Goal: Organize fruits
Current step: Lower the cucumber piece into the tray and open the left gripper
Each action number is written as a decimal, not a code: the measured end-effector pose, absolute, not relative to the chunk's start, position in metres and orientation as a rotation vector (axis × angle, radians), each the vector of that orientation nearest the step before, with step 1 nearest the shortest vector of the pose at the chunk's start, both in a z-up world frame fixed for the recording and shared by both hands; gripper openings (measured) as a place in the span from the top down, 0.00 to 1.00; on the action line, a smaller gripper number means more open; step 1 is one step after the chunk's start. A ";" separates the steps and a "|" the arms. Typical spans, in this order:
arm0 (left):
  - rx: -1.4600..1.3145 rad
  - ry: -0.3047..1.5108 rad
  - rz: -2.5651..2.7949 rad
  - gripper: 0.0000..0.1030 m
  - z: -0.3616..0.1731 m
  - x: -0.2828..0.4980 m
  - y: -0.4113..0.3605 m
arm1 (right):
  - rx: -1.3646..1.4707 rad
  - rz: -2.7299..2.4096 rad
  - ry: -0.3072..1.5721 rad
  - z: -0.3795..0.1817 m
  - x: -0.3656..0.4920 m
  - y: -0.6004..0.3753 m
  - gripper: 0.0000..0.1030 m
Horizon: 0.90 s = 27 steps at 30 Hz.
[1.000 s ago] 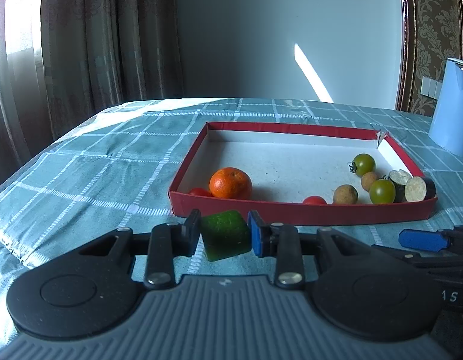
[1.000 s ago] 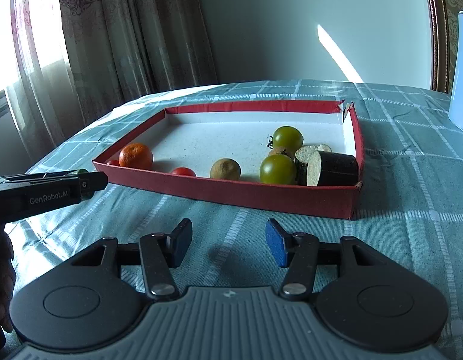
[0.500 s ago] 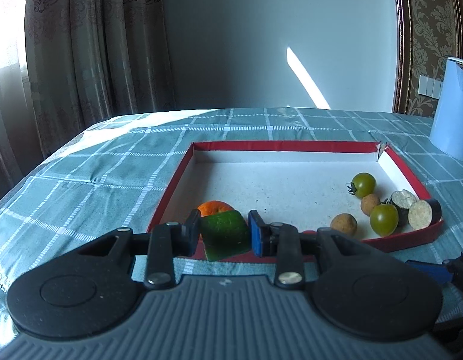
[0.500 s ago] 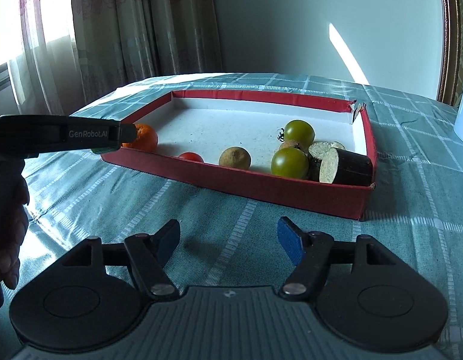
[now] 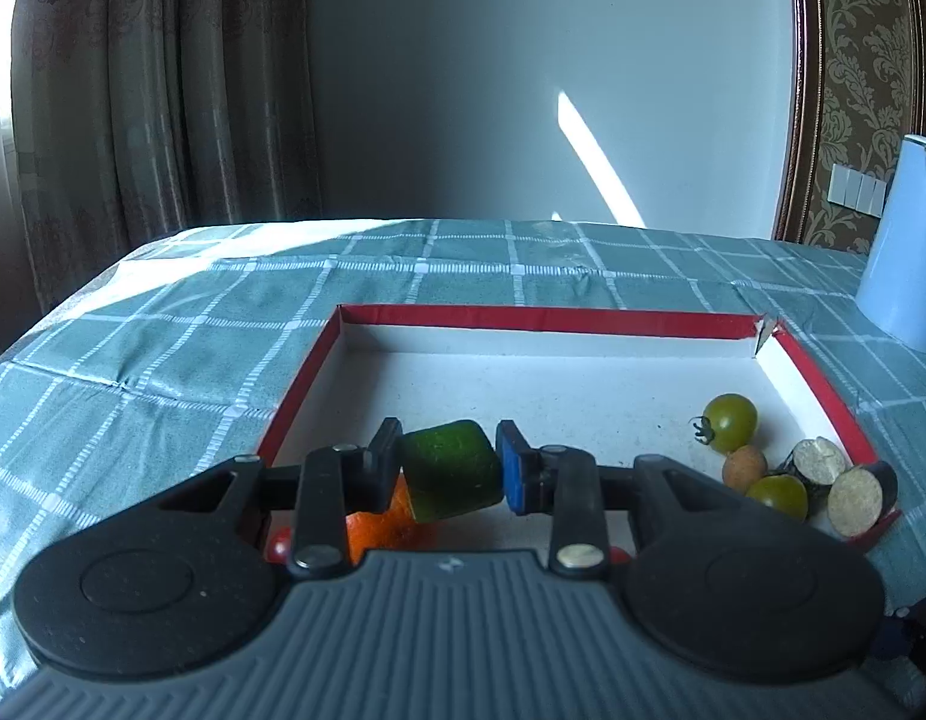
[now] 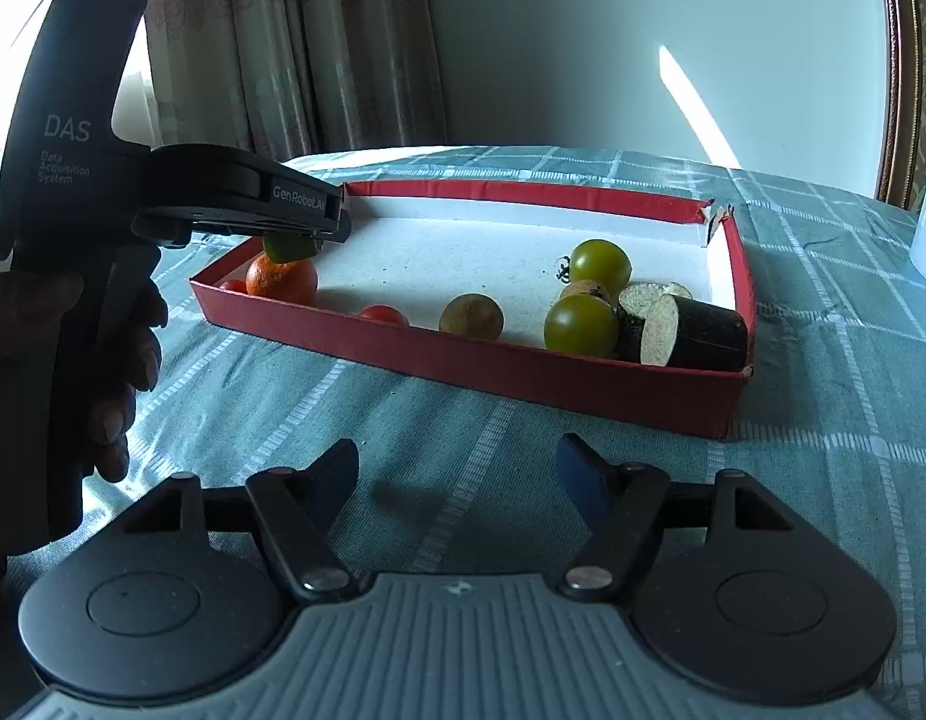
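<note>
Teal checked cloth is covering the desk (image 5: 163, 348), and on it the red tray (image 5: 547, 319) is filling more of the left wrist view than a second ago: the left hand-held gripper (image 5: 448, 465) is carrying its load in over the tray's near left corner, where a moment back it was hanging short of the near wall. From the right wrist view you can see it reaching in from the left with a person's hand (image 6: 112, 372) wrapped round the handle.

Clamped between its pads is the green chunk (image 5: 451, 471), a blocky cut piece with dark skin, and it is riding just above the orange fruit (image 6: 281, 279) in that corner, not yet resting on anything. My read is that the drop is coming next, and the floor beyond the orange looks the safer spot, since a release here could send the piece rolling off it.

Over on the right, the right hand-held gripper (image 6: 457, 471) is hovering above the cloth short of the tray; its jaws have just been opening and are standing apart with nothing between them.

Already sitting in the tray: two aubergine pieces (image 6: 682, 330) in the near right corner, two green tomatoes (image 6: 583, 325), a brown round fruit (image 6: 471, 315) and two small red tomatoes (image 6: 384, 314) along the near wall.
</note>
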<state>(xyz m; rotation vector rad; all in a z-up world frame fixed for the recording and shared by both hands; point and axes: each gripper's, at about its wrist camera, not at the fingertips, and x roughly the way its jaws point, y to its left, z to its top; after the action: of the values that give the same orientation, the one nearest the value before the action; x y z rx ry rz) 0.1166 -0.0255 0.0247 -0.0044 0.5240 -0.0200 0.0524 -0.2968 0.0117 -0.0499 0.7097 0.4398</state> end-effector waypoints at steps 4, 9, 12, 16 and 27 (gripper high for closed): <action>-0.025 0.546 -0.046 0.70 0.024 0.121 -0.024 | -0.051 0.440 0.710 0.011 0.052 -0.297 0.29; -0.016 0.566 -0.063 0.70 0.020 0.124 -0.026 | -0.053 0.439 0.709 0.011 0.052 -0.297 0.29; 0.009 0.558 -0.064 0.70 0.018 0.122 -0.030 | -0.055 0.439 0.709 0.011 0.052 -0.297 0.29; 0.051 0.536 -0.047 0.68 0.012 0.121 -0.036 | -0.056 0.440 0.709 0.012 0.052 -0.297 0.29; 0.106 0.501 -0.065 0.49 0.006 0.113 -0.046 | -0.050 0.447 0.710 0.011 0.052 -0.298 0.26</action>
<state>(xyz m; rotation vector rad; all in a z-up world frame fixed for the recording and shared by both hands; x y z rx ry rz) 0.1128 -0.0463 0.0056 0.1061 0.5007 -0.0650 0.0521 -0.2976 0.0112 -0.0497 0.7100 0.4472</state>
